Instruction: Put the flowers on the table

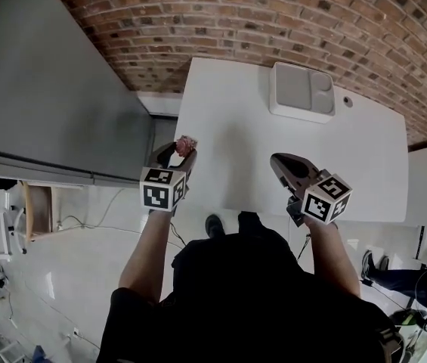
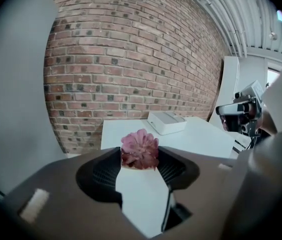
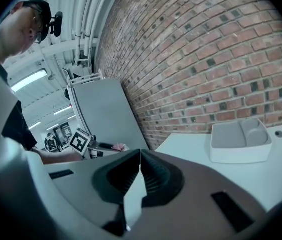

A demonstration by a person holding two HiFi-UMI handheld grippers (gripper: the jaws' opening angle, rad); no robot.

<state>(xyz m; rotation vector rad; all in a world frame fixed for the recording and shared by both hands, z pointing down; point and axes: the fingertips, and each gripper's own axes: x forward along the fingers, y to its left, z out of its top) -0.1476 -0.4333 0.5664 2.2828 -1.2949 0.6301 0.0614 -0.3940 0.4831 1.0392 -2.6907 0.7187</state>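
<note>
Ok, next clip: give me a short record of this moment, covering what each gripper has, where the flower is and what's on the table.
left gripper: shut on a pink flower, at the table's near left corner
right gripper: shut, nothing between its jaws, over the table's near edge
flower: held at the jaw tips, not yet let go
table: white, with a pale tray at its far side
backdrop: brick wall behind the table
task status: flower not yet put down
</note>
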